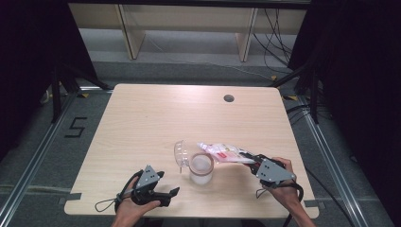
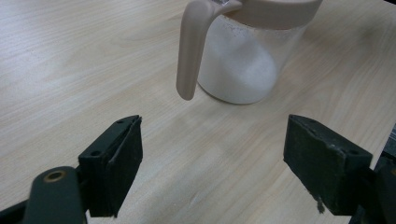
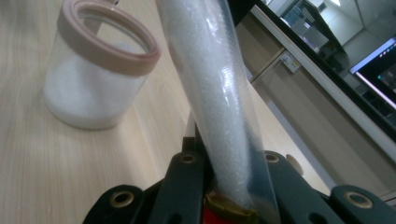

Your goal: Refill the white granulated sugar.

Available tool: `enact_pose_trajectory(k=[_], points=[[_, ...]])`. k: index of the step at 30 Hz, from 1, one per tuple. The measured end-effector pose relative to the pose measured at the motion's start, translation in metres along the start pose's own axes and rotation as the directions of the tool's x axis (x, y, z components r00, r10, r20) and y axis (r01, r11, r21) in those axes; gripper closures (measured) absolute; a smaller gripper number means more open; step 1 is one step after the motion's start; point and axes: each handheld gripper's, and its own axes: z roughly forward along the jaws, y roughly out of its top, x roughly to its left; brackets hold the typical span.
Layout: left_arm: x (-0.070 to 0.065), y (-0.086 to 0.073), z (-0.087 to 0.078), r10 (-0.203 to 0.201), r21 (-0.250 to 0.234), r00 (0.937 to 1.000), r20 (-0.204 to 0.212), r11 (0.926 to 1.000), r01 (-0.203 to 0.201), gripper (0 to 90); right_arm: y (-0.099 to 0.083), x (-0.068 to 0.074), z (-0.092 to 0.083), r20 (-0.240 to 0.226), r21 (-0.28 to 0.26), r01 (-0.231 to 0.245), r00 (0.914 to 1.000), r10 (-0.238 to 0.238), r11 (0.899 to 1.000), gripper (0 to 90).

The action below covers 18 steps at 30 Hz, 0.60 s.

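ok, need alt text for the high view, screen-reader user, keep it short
Seen from above, the right gripper, shut on a clear bag of white granules, holds it level with its far end over an open jar partly filled with white powder, the jar's clear lid flipped back. The left gripper rests open near the front of the wooden table.

You get even overhead light on the table point(image 1: 142, 123) in the high view, bright at its middle, while both side margins fall to near black. Shadows under the jar point(image 1: 201, 169) are faint and short. That picture is soft and low in detail. In the left gripper view the jar point(image 2: 243, 60) is fairly sharp, with soft shadow at its base; the near pads point(image 2: 128, 158) blur slightly. In the right gripper view the bag point(image 3: 219, 107) blurs close up, with pale glare along it.
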Motion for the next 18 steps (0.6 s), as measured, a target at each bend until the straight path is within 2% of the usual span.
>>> enact_pose_trajectory(k=[1,2,3,4,6,8,9,10,11,12,13,14,15,17,18], points=[[-0.002,-0.001,0.0,-0.023,-0.002,0.9997,0.004,0.9997,0.023,19.3,-0.001,-0.001,0.001,0.003,-0.016,-0.024,0.9997,0.024,1.0,86.0],[-0.002,-0.001,0.0,-0.023,-0.001,0.9997,0.004,0.9997,0.023,19.3,-0.003,-0.003,0.002,-0.007,-0.024,-0.057,0.9984,0.057,0.998,86.0],[-0.001,-0.001,0.0,-0.023,-0.002,0.9997,0.004,0.9997,0.023,19.3,-0.003,-0.004,0.003,-0.002,-0.021,-0.063,0.998,0.063,0.998,86.0],[-0.001,0.0,0.0,-0.019,-0.002,0.9998,0.004,0.9998,0.019,19.3,-0.004,-0.004,0.004,0.0,-0.026,-0.11,0.994,0.11,0.994,86.1],[0.0,0.0,0.0,-0.003,0.0,1.0,0.0,1.0,0.003,19.3,-0.008,-0.007,0.007,-0.012,-0.038,-0.159,0.9872,0.159,0.987,86.2],[0.0,0.0,0.0,-0.005,-0.001,1.0,-0.002,1.0,0.005,19.3,-0.012,-0.01,0.009,-0.011,-0.052,-0.184,0.983,0.183,0.982,86.2],[-0.001,0.0,0.0,-0.019,0.0,0.9998,0.0,0.9998,0.019,19.3,-0.013,-0.011,0.009,-0.005,-0.058,-0.198,0.9802,0.198,0.979,86.3],[0.0,0.0,0.0,0.0,0.004,1.0,-0.01,1.0,0.0,19.2,-0.016,-0.012,0.01,-0.007,-0.069,-0.217,0.9762,0.217,0.974,86.3],[-0.001,0.0,0.0,0.0,0.004,0.9999,-0.014,1.0,0.0,19.3,-0.02,-0.014,0.011,-0.021,-0.068,-0.238,0.9714,0.237,0.969,86.3],[0.0,0.0,0.0,0.003,0.004,0.9999,-0.012,1.0,-0.003,19.3,-0.023,-0.015,0.013,-0.012,-0.073,-0.246,0.9692,0.246,0.966,86.3],[-0.001,0.0,0.0,-0.003,0.003,0.9999,-0.013,1.0,0.003,19.2,-0.025,-0.015,0.013,-0.017,-0.062,-0.27,0.9629,0.269,0.961,86.4],[-0.001,0.0,0.001,-0.012,-0.005,0.9999,0.0,0.9999,0.012,19.3,-0.028,-0.018,0.014,-0.005,-0.066,-0.258,0.9662,0.258,0.964,86.4],[-0.001,0.0,0.002,-0.011,-0.015,0.9999,-0.002,0.9998,0.011,19.3,-0.03,-0.017,0.014,-0.003,-0.064,-0.294,0.9557,0.294,0.954,86.4],[-0.001,0.0,0.0,0.001,-0.003,0.9999,-0.014,1.0,-0.001,19.3,-0.036,-0.02,0.014,0.002,-0.081,-0.324,0.9455,0.325,0.942,86.5],[-0.001,0.0,0.001,-0.014,-0.007,0.9999,0.001,0.9999,0.014,19.2,-0.04,-0.021,0.013,-0.01,-0.085,-0.349,0.9367,0.35,0.933,86.5]])
